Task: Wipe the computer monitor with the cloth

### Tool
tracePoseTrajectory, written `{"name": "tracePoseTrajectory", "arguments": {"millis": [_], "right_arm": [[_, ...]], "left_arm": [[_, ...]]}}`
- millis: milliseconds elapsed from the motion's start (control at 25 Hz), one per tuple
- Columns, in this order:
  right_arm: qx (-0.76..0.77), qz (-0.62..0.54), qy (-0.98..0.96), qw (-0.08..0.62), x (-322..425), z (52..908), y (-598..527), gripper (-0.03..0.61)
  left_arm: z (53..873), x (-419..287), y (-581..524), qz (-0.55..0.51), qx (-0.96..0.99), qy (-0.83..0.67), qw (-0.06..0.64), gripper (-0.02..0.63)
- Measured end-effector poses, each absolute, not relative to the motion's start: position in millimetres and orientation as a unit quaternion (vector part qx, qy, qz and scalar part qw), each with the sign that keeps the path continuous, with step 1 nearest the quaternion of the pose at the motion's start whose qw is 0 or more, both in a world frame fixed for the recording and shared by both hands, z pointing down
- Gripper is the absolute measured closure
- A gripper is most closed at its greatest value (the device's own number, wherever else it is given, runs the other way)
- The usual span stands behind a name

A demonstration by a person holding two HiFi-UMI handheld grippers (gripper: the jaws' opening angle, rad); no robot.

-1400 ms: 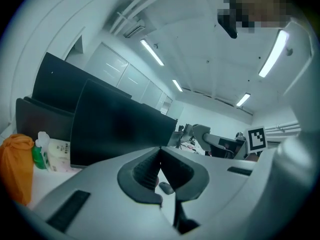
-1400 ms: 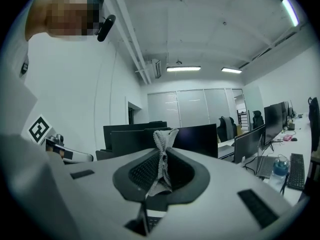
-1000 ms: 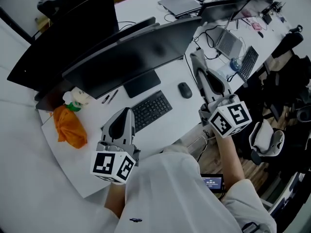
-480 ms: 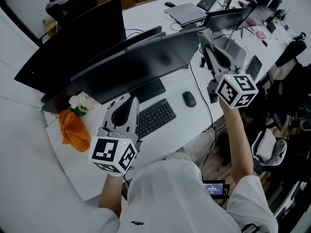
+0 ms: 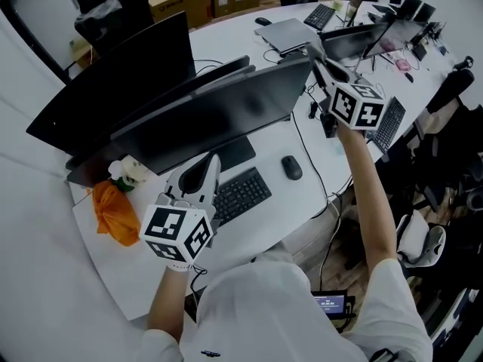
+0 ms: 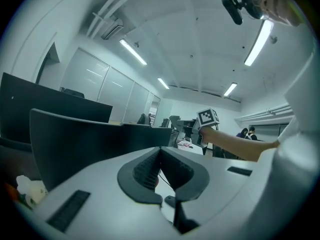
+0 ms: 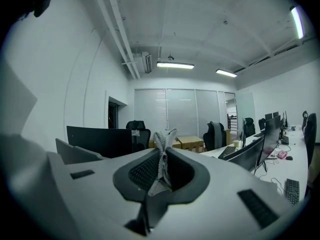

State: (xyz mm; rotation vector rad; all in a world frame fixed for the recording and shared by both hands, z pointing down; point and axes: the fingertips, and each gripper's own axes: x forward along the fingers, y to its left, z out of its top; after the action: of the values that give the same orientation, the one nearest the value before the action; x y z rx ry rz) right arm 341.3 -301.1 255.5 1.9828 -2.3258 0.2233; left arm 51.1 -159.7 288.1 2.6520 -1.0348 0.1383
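Observation:
The wide dark monitor stands across the middle of the white desk. My right gripper is raised at the monitor's top right corner. In the right gripper view it is shut on a grey-white cloth that sticks up from between the jaws. In the head view the cloth is too small to make out. My left gripper hangs low in front of the monitor's stand, over the keyboard's left end. Its jaws are shut with nothing between them. The monitor fills the left of the left gripper view.
A black keyboard and a mouse lie in front of the monitor. An orange bag sits at the desk's left end. A second monitor stands behind. Laptops, cables and another keyboard crowd the right side.
My right gripper has risen from the desk's front edge up and away to the monitor's top right corner, cloth still held. The left gripper has barely shifted.

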Motion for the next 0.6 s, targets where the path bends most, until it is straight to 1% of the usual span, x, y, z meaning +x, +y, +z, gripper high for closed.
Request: {"name": "tracePoseTrajectory", "arguments": {"millis": [320,480,600], "right_arm": [[0.655,0.103,-0.745,0.075,365,271,-338,0.551],[0.658,0.106,-0.738,0.108,366,278,-344,0.552],[0.658,0.109,-0.736,0.117,361,280,-343,0.555]], "left_arm": [[287,55,-156,0.054,0.920,-0.362,0.139,0.595],[288,53,-153,0.054,0.919,-0.364,0.139,0.595],[289,49,-151,0.053,0.919,-0.365,0.138,0.595]]}}
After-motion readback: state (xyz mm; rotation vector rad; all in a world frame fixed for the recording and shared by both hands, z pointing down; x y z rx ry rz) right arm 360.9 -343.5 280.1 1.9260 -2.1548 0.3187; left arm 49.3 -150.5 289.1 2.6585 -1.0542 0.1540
